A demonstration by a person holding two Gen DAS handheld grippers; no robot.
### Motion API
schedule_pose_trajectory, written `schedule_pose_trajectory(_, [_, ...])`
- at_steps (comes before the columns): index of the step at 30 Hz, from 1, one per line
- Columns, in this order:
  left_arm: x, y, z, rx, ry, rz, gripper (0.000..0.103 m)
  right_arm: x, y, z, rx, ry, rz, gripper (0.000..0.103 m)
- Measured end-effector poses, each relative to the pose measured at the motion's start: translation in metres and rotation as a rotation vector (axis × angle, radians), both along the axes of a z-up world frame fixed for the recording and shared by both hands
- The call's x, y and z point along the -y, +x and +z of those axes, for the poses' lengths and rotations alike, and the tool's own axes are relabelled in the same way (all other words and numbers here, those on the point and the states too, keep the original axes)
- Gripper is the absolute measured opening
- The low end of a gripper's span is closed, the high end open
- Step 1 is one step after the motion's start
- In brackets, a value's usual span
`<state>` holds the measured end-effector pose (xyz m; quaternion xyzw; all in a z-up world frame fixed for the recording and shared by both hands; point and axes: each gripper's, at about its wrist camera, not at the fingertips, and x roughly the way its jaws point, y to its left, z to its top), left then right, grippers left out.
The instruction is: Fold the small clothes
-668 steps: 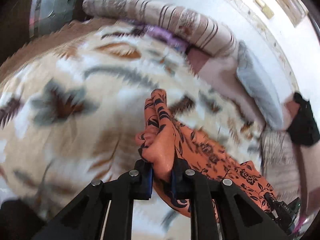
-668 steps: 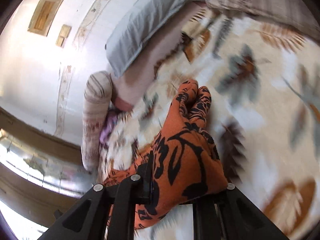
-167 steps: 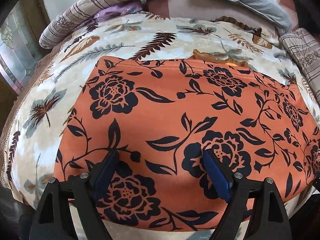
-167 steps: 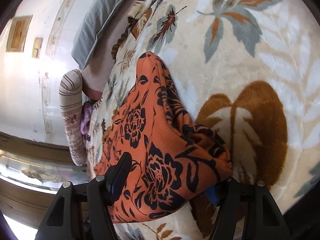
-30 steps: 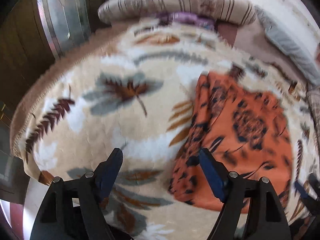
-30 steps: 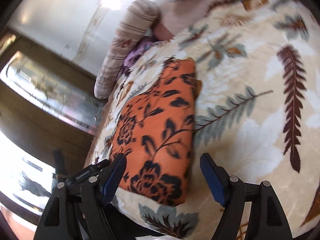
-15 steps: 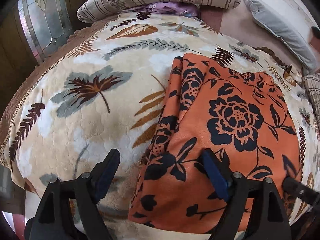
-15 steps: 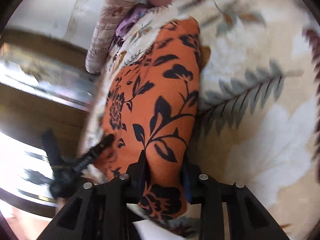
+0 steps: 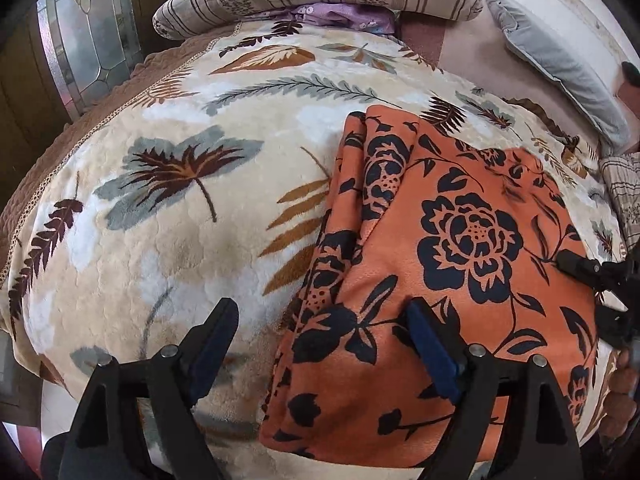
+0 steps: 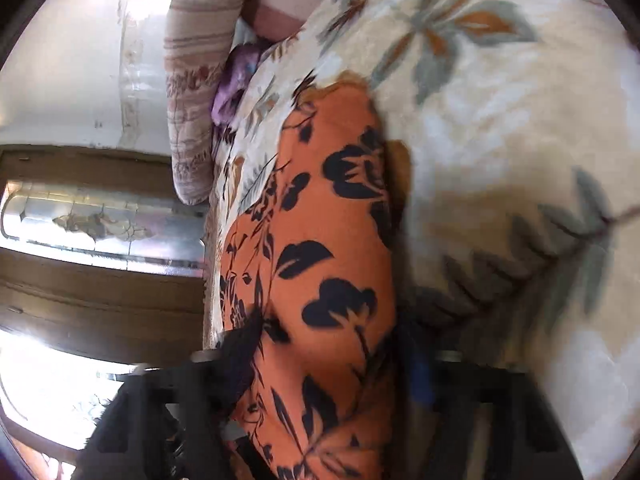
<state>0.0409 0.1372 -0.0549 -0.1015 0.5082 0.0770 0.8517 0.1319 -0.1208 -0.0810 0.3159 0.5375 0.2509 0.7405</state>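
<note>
The orange garment lies partly folded on the leaf-print blanket that covers the bed. In the left wrist view it forms a rough rectangle near the front edge of the bed, with several stacked layers showing along its left side.

Left gripper: the jaws stand wide and hold nothing. One jaw is over bare blanket, the other over the garment's near left portion. Whether either jaw touches the surface cannot be told.

Right gripper: this view is blurred by motion. The jaws appear drawn in on the near edge of the garment, with cloth passing between them; judged as a hold on the cloth. In the left wrist view the right gripper is at the garment's right side.

Step in hand, as judged: a further fold, led by the right gripper.

Risks from here:
- Layer separation. The stacked layers on the left side are loose. If only the top layer is held, the lower ones will stay behind and the fold will open.
- Sliding. The plush blanket may drag on the garment, so a fast lift could skew the rectangle.
- Catching bedding. The open left jaws straddle the garment's edge and could pinch blanket pile along with cloth.
- Edge drop. The garment sits close to the front edge of the bed and could slip off if pulled that way.
</note>
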Motion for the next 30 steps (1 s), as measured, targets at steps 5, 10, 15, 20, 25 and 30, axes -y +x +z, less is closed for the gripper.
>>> schedule_pose_trajectory(5, [-0.001,0.001,0.001,0.001,-0.004,-0.001,0.090,-0.001,-0.012,-0.001,0.021,-0.096,-0.035,0.039])
schedule_pose_trajectory(10, [-0.011,-0.003,0.011,0.014,-0.073,0.013,0.089,0.002,-0.025,0.009,0.047,-0.053,-0.047,0.071])
schedule_pose_trajectory(15, [-0.037,0.001,0.029,0.093,-0.226,0.021,0.089,0.006,-0.037,0.012,0.042,-0.047,-0.027,0.071])
schedule_pose_trajectory(20, [-0.055,0.035,0.004,0.000,-0.446,-0.037,0.089,0.003,-0.034,0.007,0.034,-0.034,-0.003,0.071])
schedule_pose_trajectory(25, [-0.043,0.050,-0.025,-0.098,-0.495,-0.111,0.089,-0.005,-0.025,-0.003,0.009,-0.049,0.029,0.068])
schedule_pose_trajectory(30, [-0.024,0.053,-0.025,-0.108,-0.517,-0.178,0.046,-0.021,-0.020,0.003,0.040,-0.130,0.111,0.036])
